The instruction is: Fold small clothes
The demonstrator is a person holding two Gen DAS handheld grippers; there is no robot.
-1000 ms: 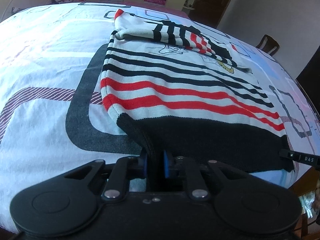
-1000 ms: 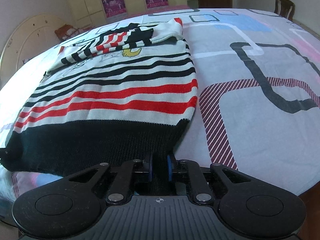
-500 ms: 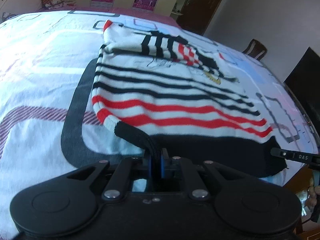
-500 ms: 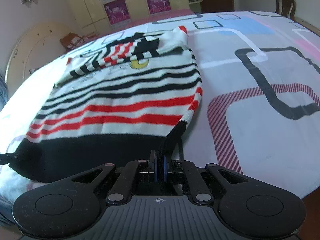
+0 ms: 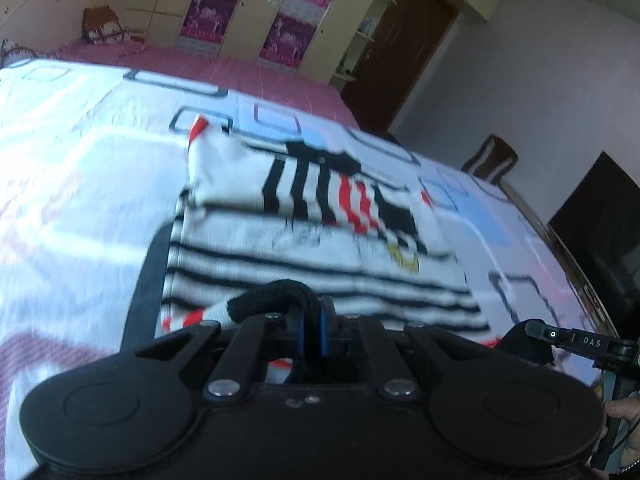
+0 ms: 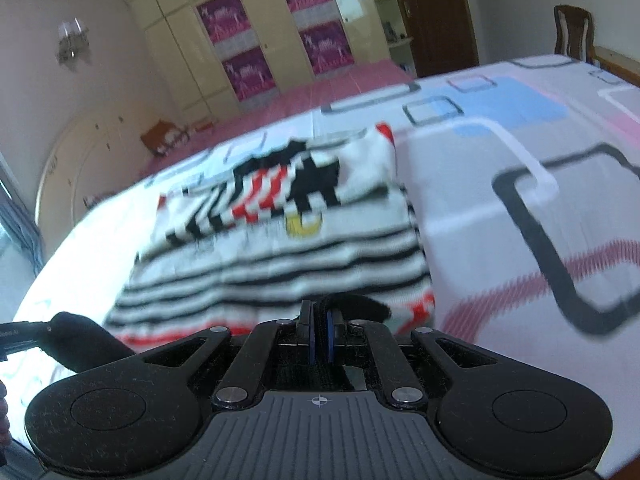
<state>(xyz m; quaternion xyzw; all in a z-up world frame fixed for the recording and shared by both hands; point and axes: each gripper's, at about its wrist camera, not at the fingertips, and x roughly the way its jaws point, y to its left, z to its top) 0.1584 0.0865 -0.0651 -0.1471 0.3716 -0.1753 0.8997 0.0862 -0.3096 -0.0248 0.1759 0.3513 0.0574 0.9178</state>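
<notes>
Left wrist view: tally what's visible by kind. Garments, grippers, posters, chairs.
Garments: 1, the striped sweater on the bedspread, black hem pinched by both grippers
Grippers: 2, left gripper, right gripper
Posters: 4
Chairs: 1
Total: 8
</notes>
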